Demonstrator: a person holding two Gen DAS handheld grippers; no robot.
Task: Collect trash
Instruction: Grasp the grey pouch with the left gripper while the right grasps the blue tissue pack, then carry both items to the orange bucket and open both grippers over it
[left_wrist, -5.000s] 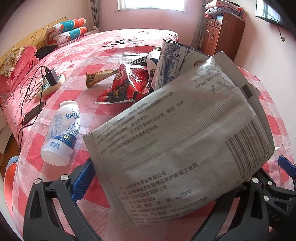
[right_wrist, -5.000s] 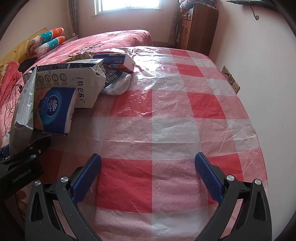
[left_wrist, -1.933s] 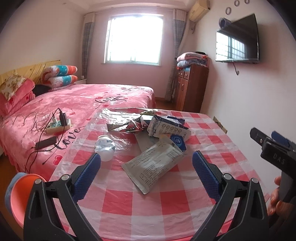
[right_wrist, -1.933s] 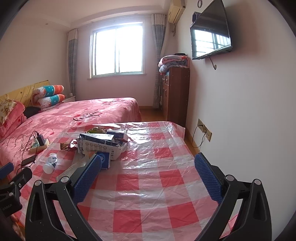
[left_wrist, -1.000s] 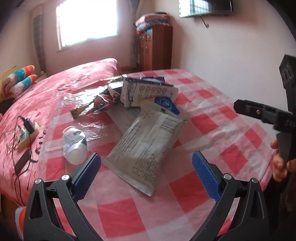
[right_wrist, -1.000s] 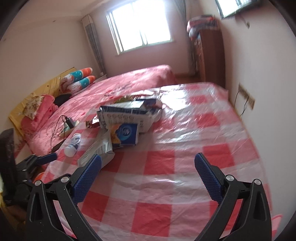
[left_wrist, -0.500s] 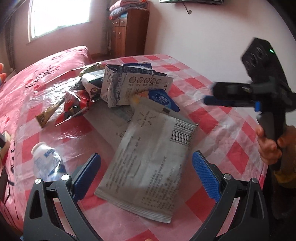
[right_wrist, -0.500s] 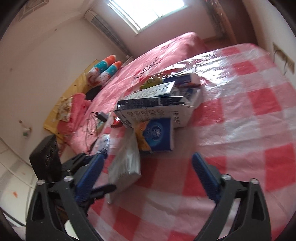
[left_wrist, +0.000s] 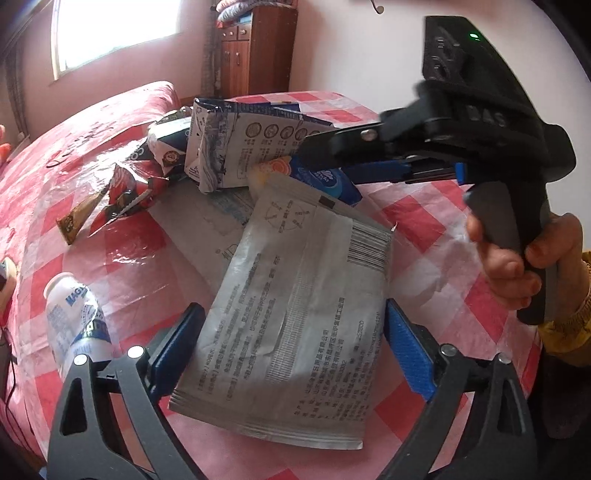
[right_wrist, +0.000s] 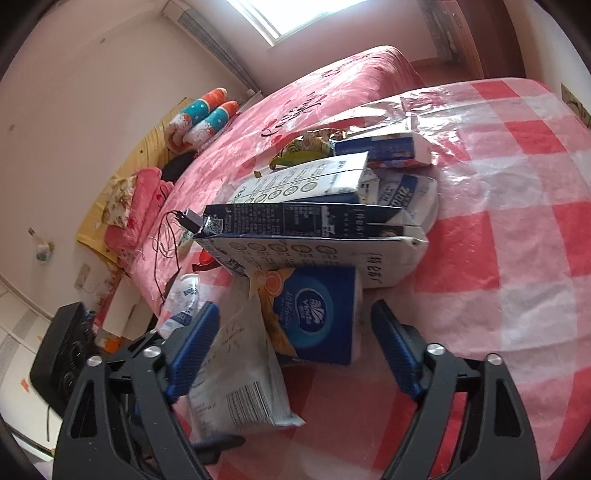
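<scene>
A grey printed pouch (left_wrist: 295, 295) lies flat on the red-checked table, between the open fingers of my left gripper (left_wrist: 291, 339); it also shows in the right wrist view (right_wrist: 240, 369). Behind it lie a blue tissue pack (left_wrist: 325, 182), a torn milk carton (left_wrist: 240, 147), red snack wrappers (left_wrist: 125, 192) and a white plastic bottle (left_wrist: 74, 325). My right gripper (right_wrist: 291, 347) is open and empty, its fingers on either side of the blue tissue pack (right_wrist: 314, 314), below the milk carton (right_wrist: 314, 236). The right gripper also shows in the left wrist view (left_wrist: 369, 155).
A second carton (right_wrist: 303, 181), a green wrapper (right_wrist: 303, 147) and a white-blue box (right_wrist: 384, 147) lie further back. A bed (right_wrist: 314, 99) with pink covers stands beyond the table. A power strip with cables (right_wrist: 188, 221) lies on the bed. A wooden cabinet (left_wrist: 255, 48) stands by the wall.
Both grippers have moved down and in toward the trash pile. The left now straddles the grey pouch, the right the blue tissue pack. Both stay open.
</scene>
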